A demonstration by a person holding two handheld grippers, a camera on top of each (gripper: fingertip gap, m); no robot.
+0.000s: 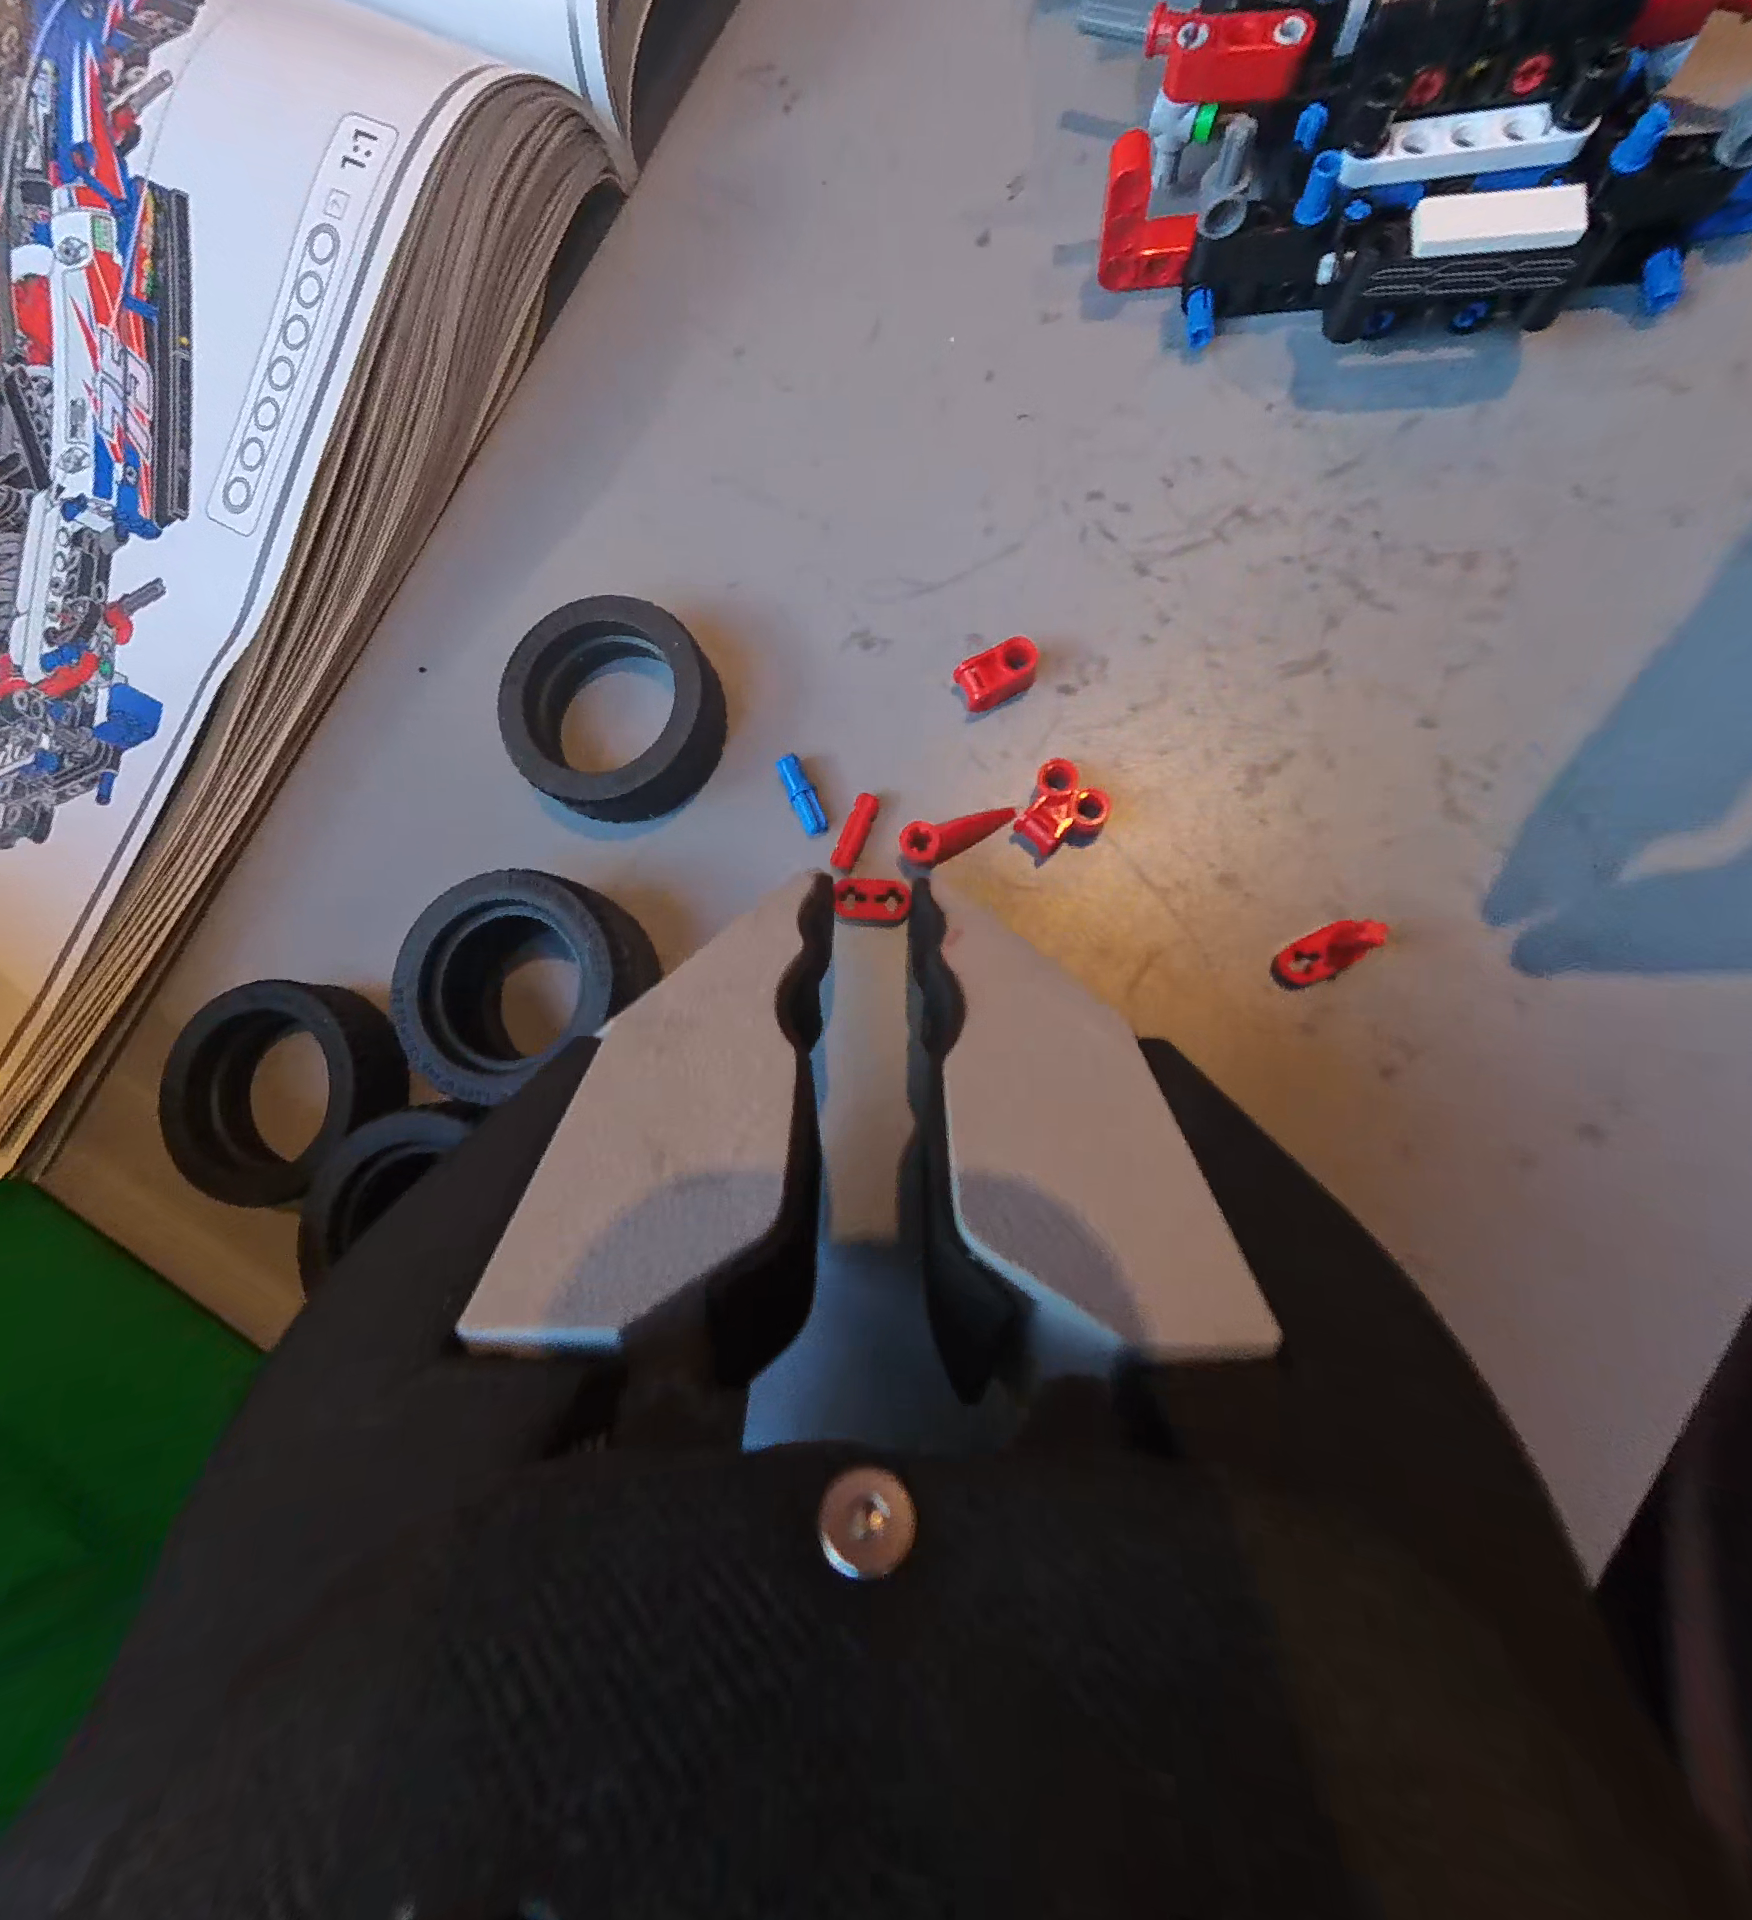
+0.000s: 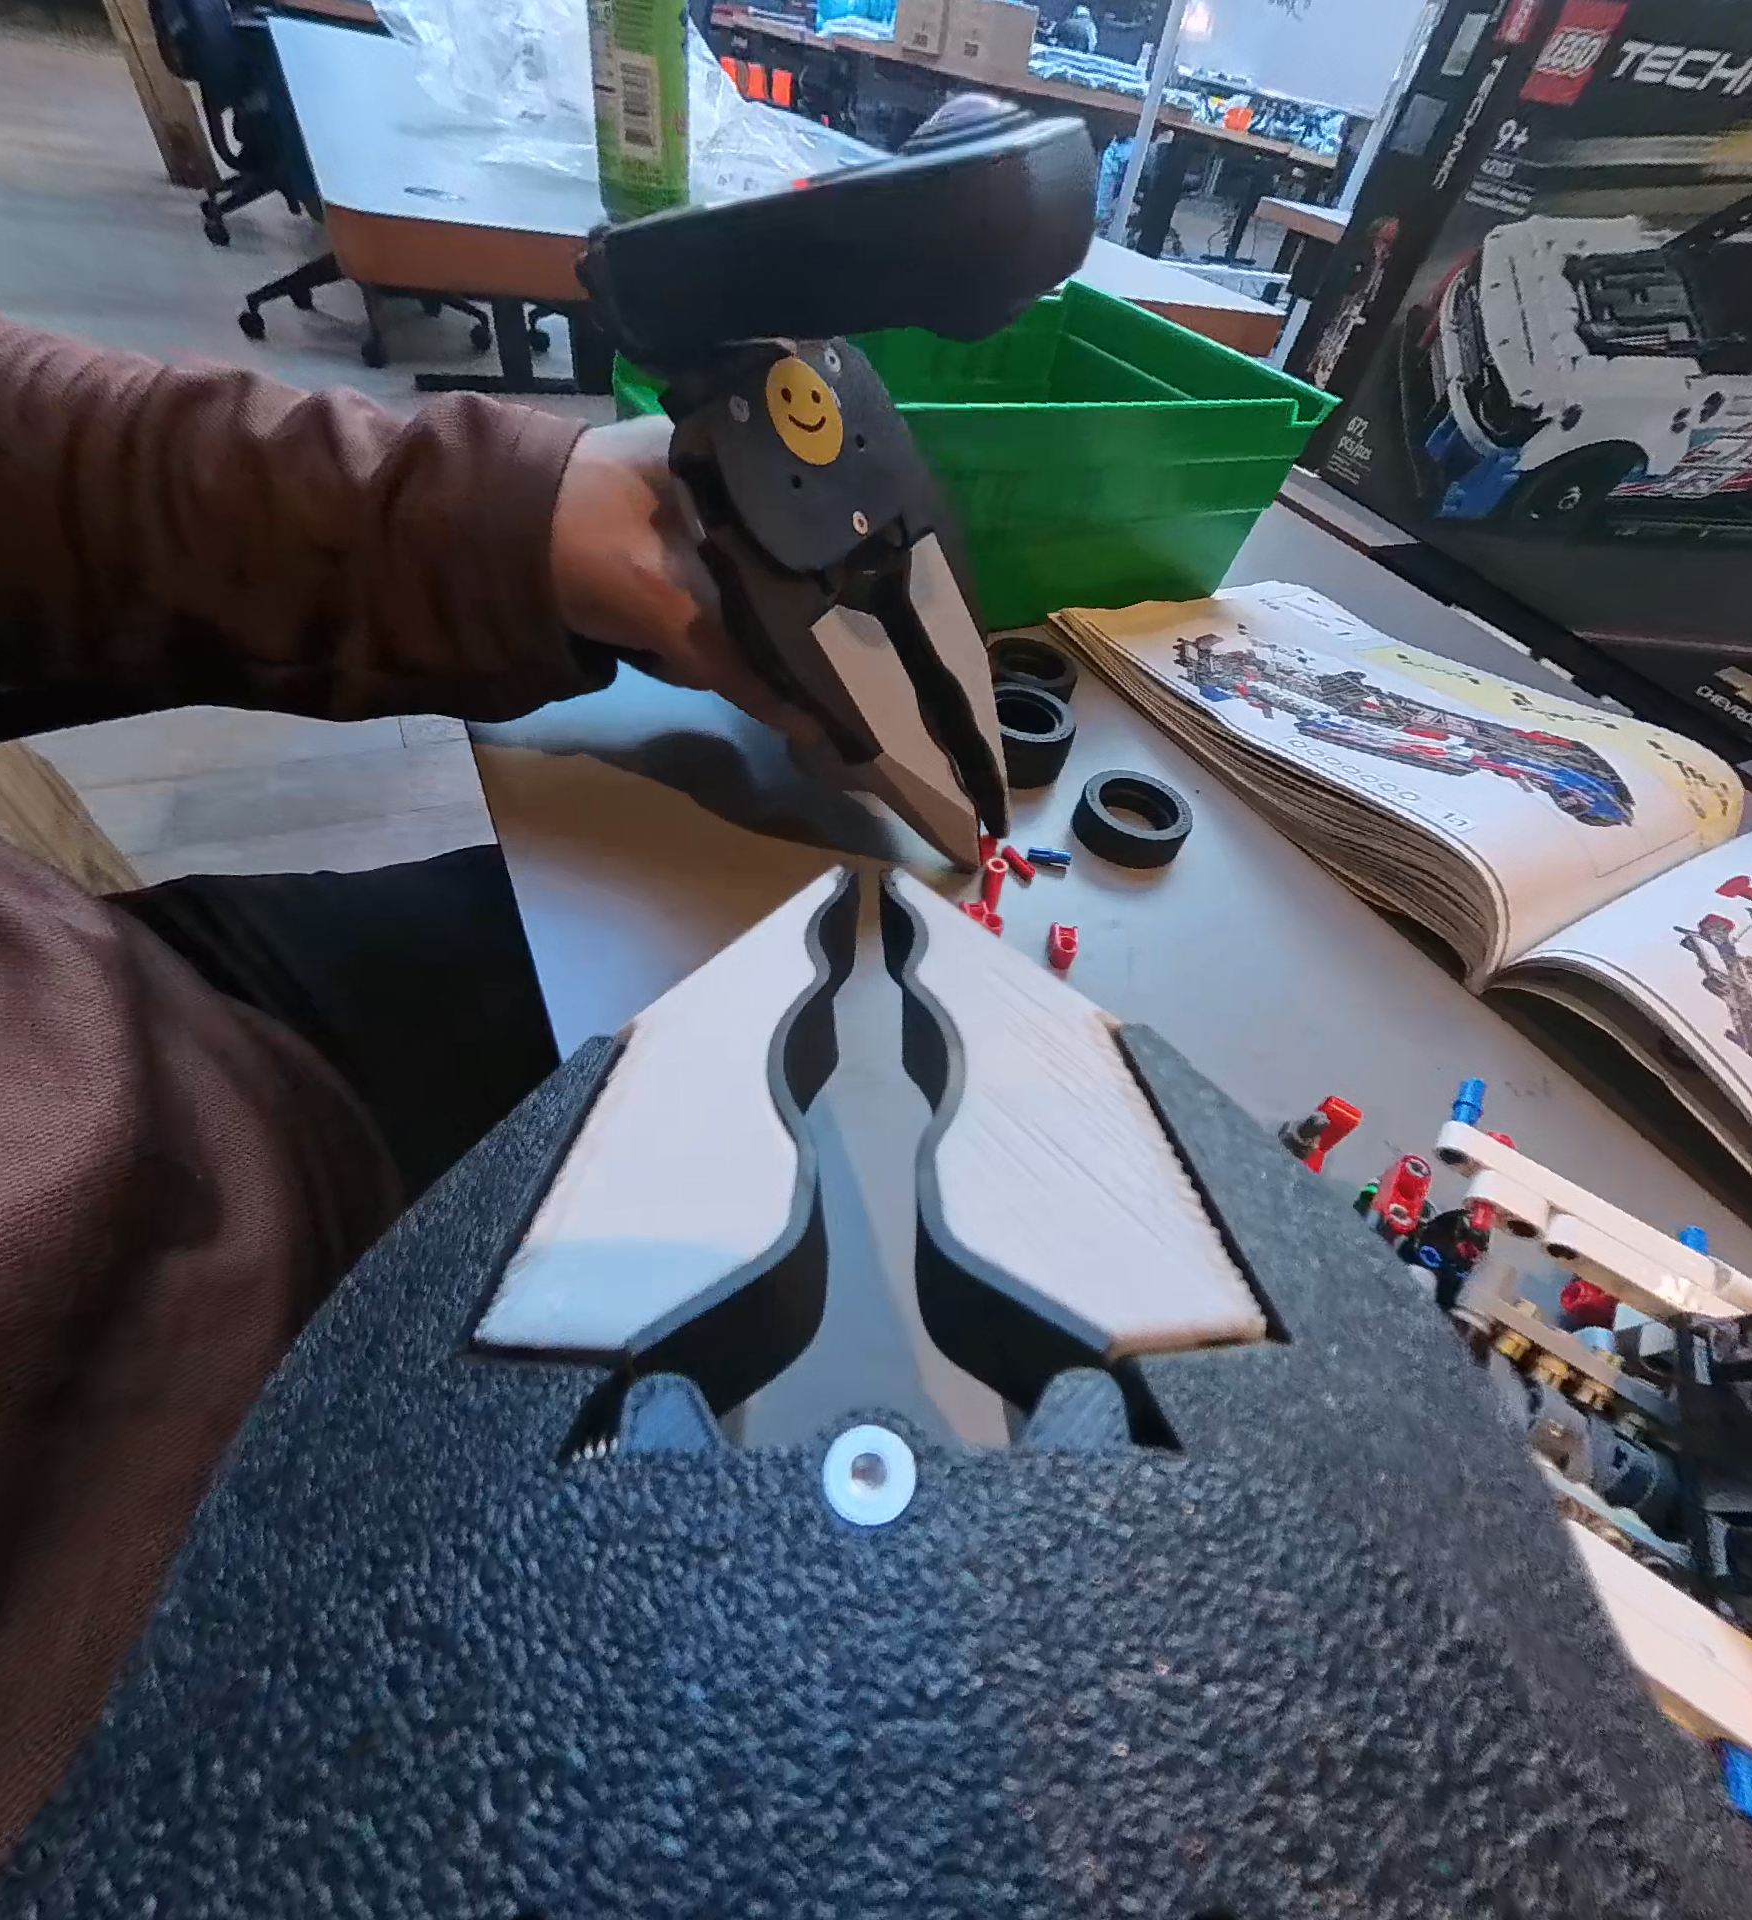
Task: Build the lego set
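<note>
The left hand-held gripper [image 1: 872, 888] is tilted steeply down to the grey counter [image 1: 1267, 644]. Its two fingertips are clamped on a small red two-hole lego piece [image 1: 872, 900]. The piece lies crosswise between the tips, its long axis running finger to finger, with its holed face up toward the camera.

The right wrist view shows this same gripper from outside [image 2: 986, 842]. A person's hand [image 2: 633, 561] in a brown sleeve [image 2: 228, 540] holds it from the left, tips down among the loose parts. The right hand-held gripper [image 2: 867, 883] hovers in the foreground pointing at that cluster; its fingers are nearly together with a narrow gap and nothing between them.

Only the left wrist view shows the loose parts clearly. Just beyond the held piece lie a red pin [image 1: 854, 829] and a blue pin [image 1: 801, 794], both pointing roughly away from the camera. A red tapered piece [image 1: 955, 833] points right, and other red connectors lie nearby. Four black tyres [image 1: 610, 709] lie to the left, beside an open instruction booklet [image 1: 124, 416]. The partly built lego model [image 1: 1423, 197] stands at the upper right.

Only the right wrist view shows a green bin [image 2: 1111, 468] and the set's box [image 2: 1599, 312] behind the booklet, and further desks and chairs beyond.
</note>
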